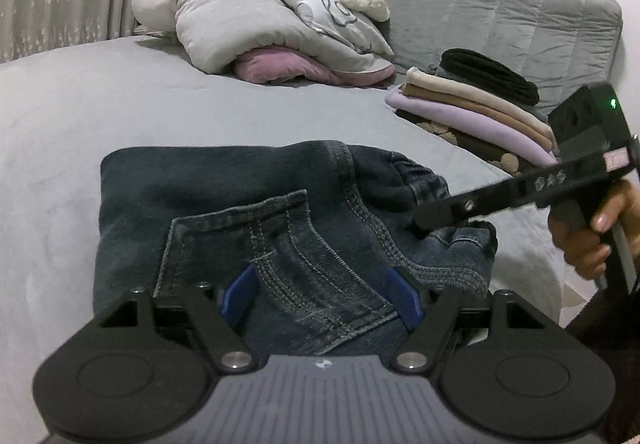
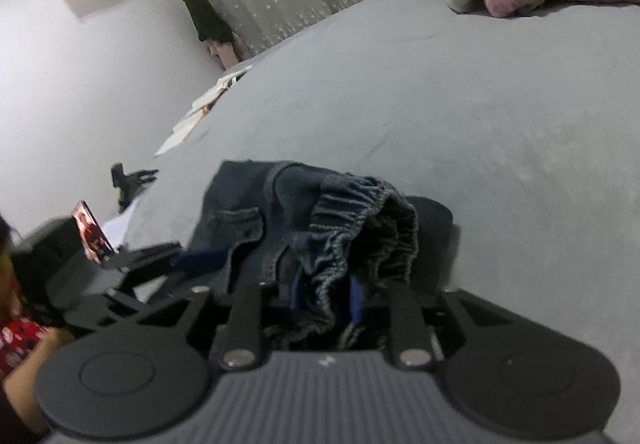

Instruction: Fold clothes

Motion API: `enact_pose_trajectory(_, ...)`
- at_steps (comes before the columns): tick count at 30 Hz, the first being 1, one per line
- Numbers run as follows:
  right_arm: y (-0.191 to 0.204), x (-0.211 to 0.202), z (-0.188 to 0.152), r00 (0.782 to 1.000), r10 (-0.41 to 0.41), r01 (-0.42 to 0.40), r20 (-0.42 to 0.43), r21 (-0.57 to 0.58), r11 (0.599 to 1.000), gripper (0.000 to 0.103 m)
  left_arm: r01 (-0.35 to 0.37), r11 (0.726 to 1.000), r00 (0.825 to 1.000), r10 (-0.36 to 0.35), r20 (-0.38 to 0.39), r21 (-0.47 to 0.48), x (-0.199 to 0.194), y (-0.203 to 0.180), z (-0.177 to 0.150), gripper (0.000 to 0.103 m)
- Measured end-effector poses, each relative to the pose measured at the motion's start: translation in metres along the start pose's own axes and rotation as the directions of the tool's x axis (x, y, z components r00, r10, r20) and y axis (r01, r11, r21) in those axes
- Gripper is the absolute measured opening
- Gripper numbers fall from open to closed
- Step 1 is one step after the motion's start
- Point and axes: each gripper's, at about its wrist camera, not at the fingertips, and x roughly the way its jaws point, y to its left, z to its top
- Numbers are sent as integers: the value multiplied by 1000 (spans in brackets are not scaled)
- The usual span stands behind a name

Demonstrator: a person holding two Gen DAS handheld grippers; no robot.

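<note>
Denim fills the near middle of our left wrist view: the folded jeans (image 1: 256, 228) lie on the grey bed (image 1: 120, 116), our left gripper (image 1: 320, 296) standing apart over them, pads touching nothing we can see. At right, our right gripper (image 1: 420, 222) reaches the waistband. In the right wrist view its tongs (image 2: 324, 300) are clamped on the elastic waistband (image 2: 360, 212). We judge a last fold in hand; next, carry that band across.
</note>
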Motion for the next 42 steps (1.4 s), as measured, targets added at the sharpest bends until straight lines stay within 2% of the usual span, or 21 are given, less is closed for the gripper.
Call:
enact_pose_trajectory(1, 4, -5, 2, 1000, -24, 24, 16, -16, 1000, 40, -1, 1000, 1000, 1, 1, -3, 1, 0, 0, 70)
enact_pose_trajectory(4, 25, -18, 8, 989, -123, 132, 87, -107, 985, 40, -9, 1000, 1000, 9, 7, -5, 3, -3, -1, 71)
enact_pose_trajectory(6, 46, -20, 13, 980, -132, 158, 152, -168, 973, 40, -13, 1000, 1000, 13, 10, -1, 3, -5, -1, 71)
enact_pose_trajectory(8, 63, -13, 17, 986, -59, 92, 155, -214, 972, 39, -21, 1000, 1000, 20, 18, 7, 5, -9, -3, 71)
enact_pose_trajectory(13, 103, 26, 29, 993, 19, 20, 113, -333, 943, 39, -26, 1000, 999, 26, 29, 12, 3, -10, -6, 71)
enact_pose_trajectory(15, 109, 43, 39, 995, 44, -11, 93, -337, 941, 40, -21, 1000, 999, 21, 29, 12, 0, -10, -5, 71)
enact_pose_trajectory(17, 112, 65, 51, 996, 72, -49, 58, -339, 940, 51, -2, 1000, 1000, 1, 20, 22, -12, -8, 0, 70)
enact_pose_trajectory(18, 113, 76, 58, 997, 69, -51, 41, -343, 938, 60, 8, 1000, 1000, -8, 21, 27, -19, -7, 2, 70)
enact_pose_trajectory(19, 115, 90, 64, 998, 60, -48, 24, -352, 935, 63, 9, 999, 999, -10, 33, 44, -27, -5, 3, 70)
enact_pose_trajectory(23, 112, 125, 74, 998, 66, -67, -13, -334, 940, 63, -36, 992, 997, 27, 74, 122, -48, 1, 1, 71)
enact_pose_trajectory(25, 115, 146, 78, 998, 56, -65, -37, -340, 938, 62, -43, 995, 997, 37, 67, 92, -45, 17, -2, 71)
enact_pose_trajectory(27, 116, 160, 78, 999, 27, -40, -40, -359, 933, 58, 6, 999, 999, -8, 35, 51, -37, 26, -6, 70)
enact_pose_trajectory(28, 116, 169, 77, 999, -38, 23, -31, -378, 926, 57, 25, 999, 999, -26, 22, 41, -34, 29, -7, 70)
enact_pose_trajectory(29, 116, 177, 75, 996, -92, 75, -23, -390, 918, 60, 30, 999, 999, -30, 20, 35, -29, 30, -12, 70)
enact_pose_trajectory(31, 104, 192, 73, 993, -111, 90, -37, -369, 925, 66, 35, 999, 999, -35, 23, 15, -20, 33, -22, 70)
enact_pose_trajectory(34, 81, 205, 72, 995, -68, 46, -72, -267, 963, 71, 27, 999, 999, -28, 40, 17, -16, 31, -28, 70)
enact_pose_trajectory(35, 73, 209, 72, 995, -51, 31, -82, -232, 972, 77, 21, 999, 999, -22, 42, 24, -16, 30, -29, 70)
enact_pose_trajectory(37, 59, 215, 73, 995, -24, 8, -96, -160, 987, 82, 15, 999, 999, -17, 39, 34, -17, 28, -27, 70)
enact_pose_trajectory(42, 68, 197, 75, 999, -20, 11, -50, -169, 985, 86, 38, 996, 999, -39, 7, 77, -28, 31, -10, 72)
